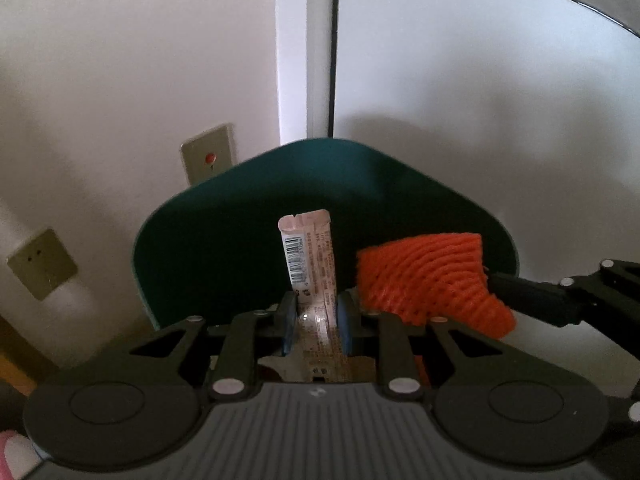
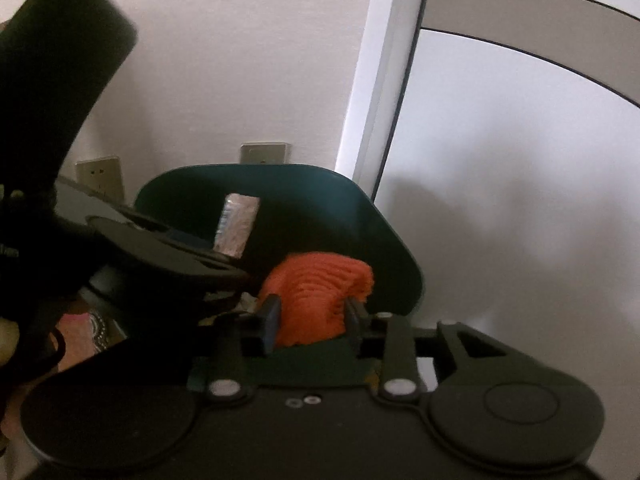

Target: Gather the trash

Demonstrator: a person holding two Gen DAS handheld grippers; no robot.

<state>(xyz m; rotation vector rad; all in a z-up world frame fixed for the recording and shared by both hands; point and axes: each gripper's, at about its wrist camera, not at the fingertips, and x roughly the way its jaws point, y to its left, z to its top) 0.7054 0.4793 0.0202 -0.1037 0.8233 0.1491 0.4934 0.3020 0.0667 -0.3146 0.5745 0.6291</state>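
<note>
- Gripping a long pink snack wrapper (image 1: 308, 264), the left gripper (image 1: 316, 316) has its blue pads (image 1: 288, 320) narrow and pressed on the wrapper's lower part; the barcode end sticks up toward 12 o'clock.
- Right gripper (image 2: 310, 316): an orange foam net (image 2: 320, 292) sits between its fingers. The jaws stand partly apart and the right finger looks just clear of the net, so I can't tell whether it is truly clamped.
- In the left wrist view the same net (image 1: 428, 276) shows at 3 o'clock of the wrapper, just beside it, with the right gripper's black fingers coming in from the 3 o'clock edge.
- In the right wrist view the left gripper's body crosses in from 9 o'clock, and the wrapper's silver back (image 2: 238, 226) shows at 11 o'clock of the net.
- Dark green bin lid (image 1: 320, 184) stands upright just behind both items, at 12 o'clock of both grippers.
- Behind the bin: white wall, a wall plate with a red button (image 1: 208, 156) at 11 o'clock, a socket plate (image 1: 40, 262) at 9 o'clock.
- Farthest: white door frame (image 1: 292, 48) running up to 12 o'clock.
</note>
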